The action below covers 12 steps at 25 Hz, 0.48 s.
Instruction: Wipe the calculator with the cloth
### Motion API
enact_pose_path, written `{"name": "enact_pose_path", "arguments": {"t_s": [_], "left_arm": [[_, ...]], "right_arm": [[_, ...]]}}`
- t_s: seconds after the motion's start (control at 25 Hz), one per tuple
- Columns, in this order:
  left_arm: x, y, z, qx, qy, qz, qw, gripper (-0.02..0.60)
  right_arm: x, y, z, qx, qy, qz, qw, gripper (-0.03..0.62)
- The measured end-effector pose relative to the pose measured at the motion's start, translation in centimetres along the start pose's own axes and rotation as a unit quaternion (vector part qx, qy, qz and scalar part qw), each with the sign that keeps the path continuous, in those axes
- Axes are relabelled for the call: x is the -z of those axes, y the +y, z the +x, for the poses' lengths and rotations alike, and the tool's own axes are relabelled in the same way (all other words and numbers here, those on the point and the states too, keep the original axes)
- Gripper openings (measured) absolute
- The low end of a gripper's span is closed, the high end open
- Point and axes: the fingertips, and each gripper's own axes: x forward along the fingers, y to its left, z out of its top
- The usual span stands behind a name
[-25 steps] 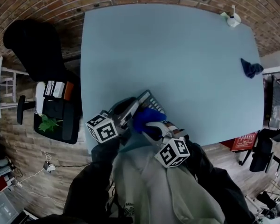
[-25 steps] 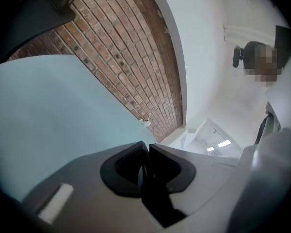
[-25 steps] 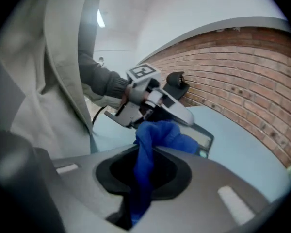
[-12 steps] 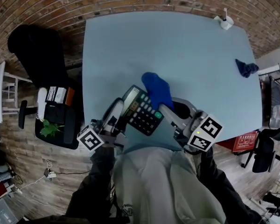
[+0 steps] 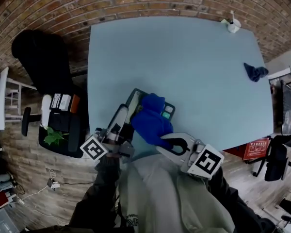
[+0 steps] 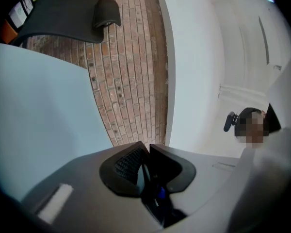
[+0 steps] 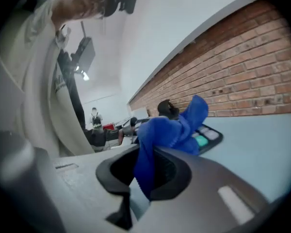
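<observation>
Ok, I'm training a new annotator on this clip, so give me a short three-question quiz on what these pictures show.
1. True or false: the right tongs are clamped on the bright blue crumpled cloth.
2. What do the left tongs grip? A) the flat black calculator B) the bright blue cloth C) nothing
3. Fill in: in the head view, a second, dark blue cloth lies near the pale blue table's ____ edge.

Key: 1 true; 2 A; 3 right.
</observation>
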Motion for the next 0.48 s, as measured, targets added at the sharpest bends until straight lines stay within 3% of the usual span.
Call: {"name": "enact_pose_path", "arguments": {"t_s": [0.12, 0.2, 0.28, 0.36, 0.48], "left_arm": [[-0.3, -1.1, -0.2, 0.028, 0.004, -0.019, 0.9994, 0.048], [-0.2, -1.8, -0.1, 0.044, 0.002, -0.032, 0.9985, 0.048], [-0.1, -2.3, -0.1, 0.061, -0.012, -0.056, 0.9965, 0.046], [-0.1, -3.0, 0.1, 0.085, -0.037, -0.089, 0.9916, 0.04], [0.3, -4.1, 0.7, 0.104, -0.057, -0.11, 0.9868, 0.04]], "right_arm": [[-1.6, -5.0, -4.2, 0.052, -0.08, 0.06, 0.994, 0.049], [-3.4, -9.0, -6.2, 0.085, -0.171, 0.134, 0.972, 0.049], [-3.8, -11.8, -6.7, 0.074, -0.239, 0.215, 0.944, 0.049], [-3.5, -12.1, -5.8, -0.002, -0.281, 0.293, 0.914, 0.049], [-4.6, -8.8, -5.5, -0.162, -0.351, 0.368, 0.846, 0.049]]}}
